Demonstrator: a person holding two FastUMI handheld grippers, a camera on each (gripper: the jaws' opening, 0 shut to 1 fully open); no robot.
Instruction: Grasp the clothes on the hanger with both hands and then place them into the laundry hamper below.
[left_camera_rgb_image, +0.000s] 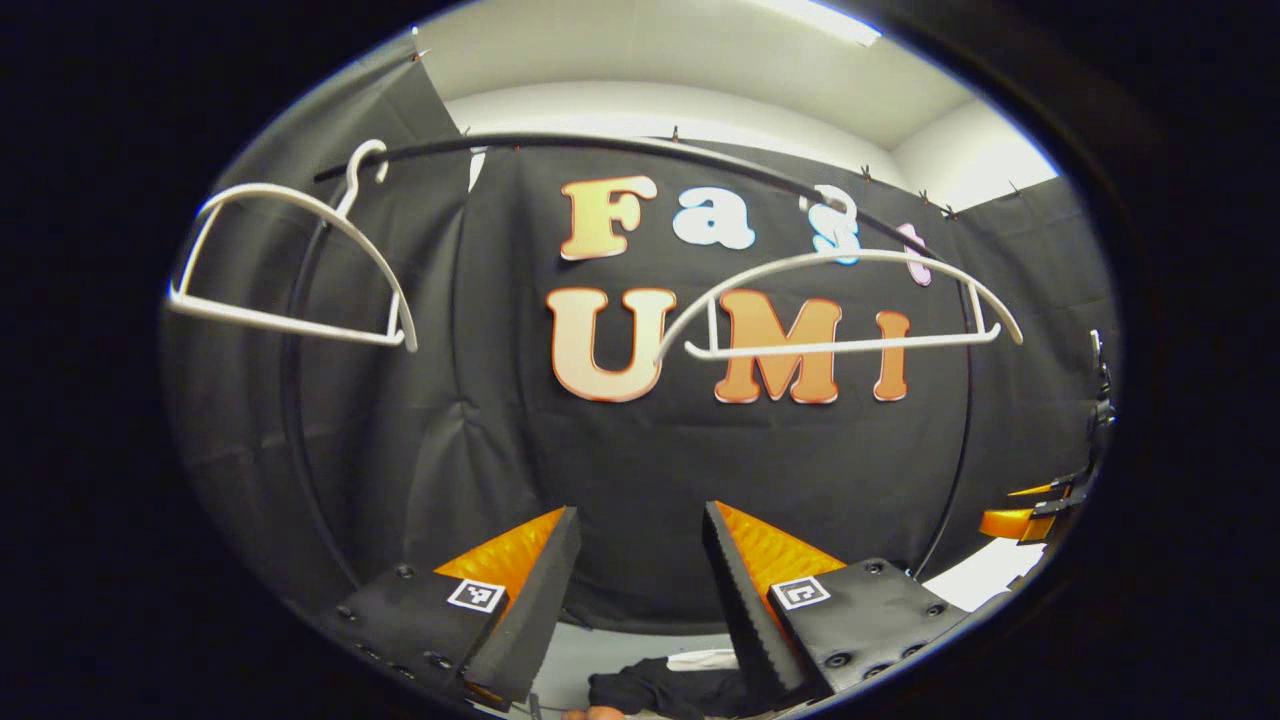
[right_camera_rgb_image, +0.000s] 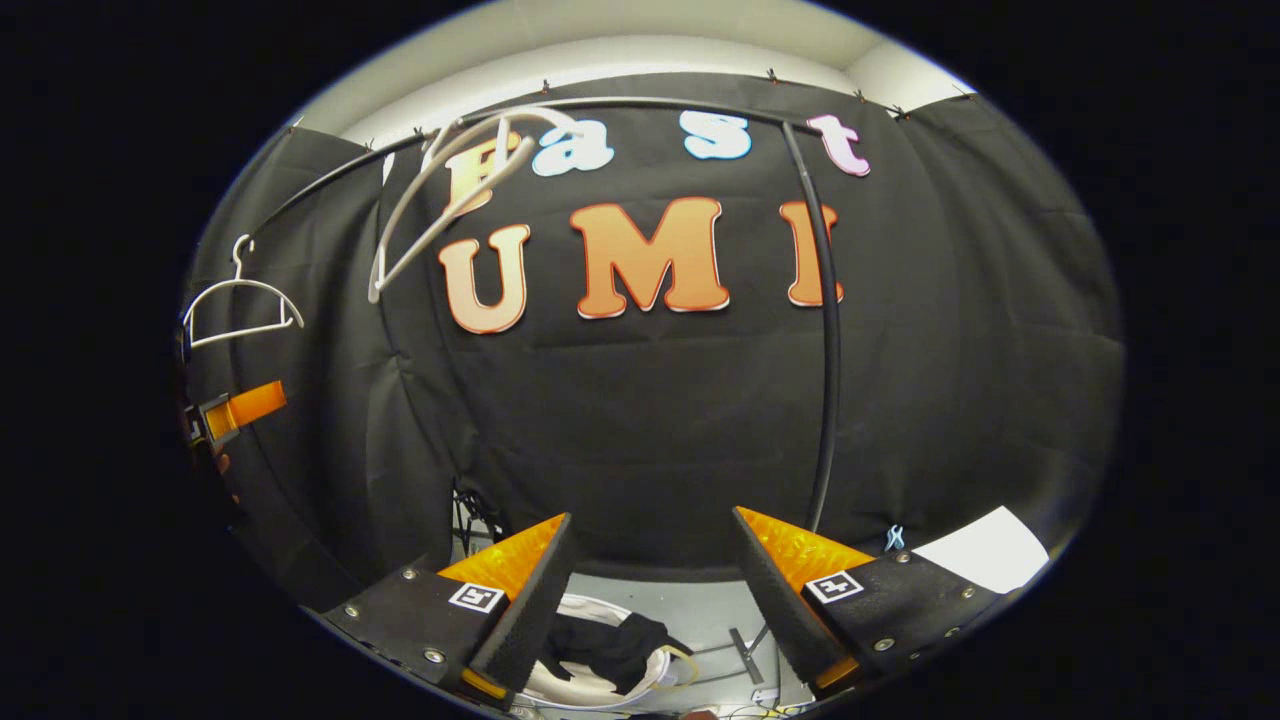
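Black foam fingers, orange-backed, stand spread apart on the left gripper (left_camera_rgb_image: 640, 590) and on the right gripper (right_camera_rgb_image: 650, 600), nothing held between either pair. Dark clothes (right_camera_rgb_image: 610, 645) lie low at 6 o'clock in the right gripper view, inside the white-rimmed laundry hamper (right_camera_rgb_image: 590, 690); the left gripper view shows them at 6 too. Pale floor (right_camera_rgb_image: 700, 610) beyond. Farther back, a black rail (left_camera_rgb_image: 620, 145) arches across the cloth wall. Two bare white hangers: left hanger (left_camera_rgb_image: 290, 260) at 10 o'clock, right hanger (left_camera_rgb_image: 840, 305) at 1. White ceiling (left_camera_rgb_image: 700, 50) above.
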